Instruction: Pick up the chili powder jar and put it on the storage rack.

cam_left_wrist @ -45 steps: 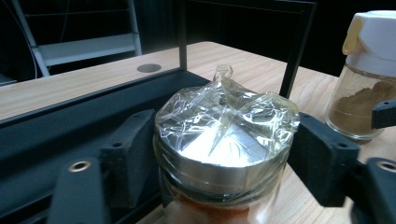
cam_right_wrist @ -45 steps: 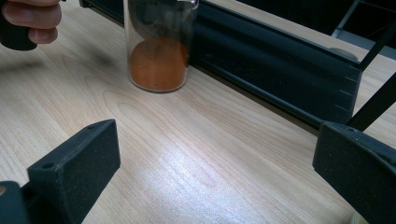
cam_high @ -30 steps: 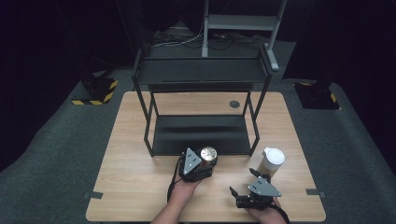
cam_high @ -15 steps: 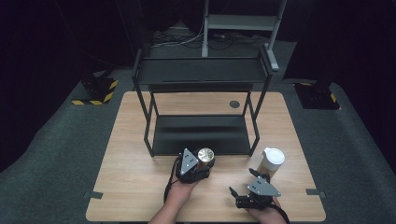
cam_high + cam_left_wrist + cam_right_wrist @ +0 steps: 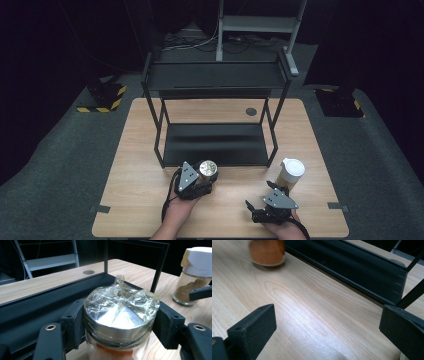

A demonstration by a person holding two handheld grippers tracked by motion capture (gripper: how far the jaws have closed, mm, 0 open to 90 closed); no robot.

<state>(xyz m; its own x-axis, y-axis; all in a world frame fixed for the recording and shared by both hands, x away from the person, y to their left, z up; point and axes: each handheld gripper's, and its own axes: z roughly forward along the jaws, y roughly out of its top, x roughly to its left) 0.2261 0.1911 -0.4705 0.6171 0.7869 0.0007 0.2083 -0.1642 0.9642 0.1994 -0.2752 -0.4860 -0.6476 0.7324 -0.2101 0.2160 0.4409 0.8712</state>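
Observation:
My left gripper (image 5: pixel 202 176) is shut on a glass jar (image 5: pixel 208 168) with a metal lid under crinkled clear film and orange contents. It holds the jar just in front of the black rack's lower shelf (image 5: pixel 215 145). In the left gripper view both pads press the jar (image 5: pixel 121 317) just below its lid. My right gripper (image 5: pixel 253 211) rests near the table's front edge with its jaws wide apart and only bare wood between them (image 5: pixel 327 332). The held jar's blurred base (image 5: pixel 267 252) is at the top left of the right gripper view.
A white-capped jar of brown powder (image 5: pixel 290 174) stands on the table right of the rack and behind my right gripper, seen also in the left gripper view (image 5: pixel 197 272). The rack's upper shelf (image 5: pixel 215 77) spans above the lower one. A round grommet (image 5: pixel 251 111) sits at the table's back.
My left gripper has carried the jar a little to the left along the rack's front edge, slightly raised. The right gripper and the white-capped jar have stayed put.

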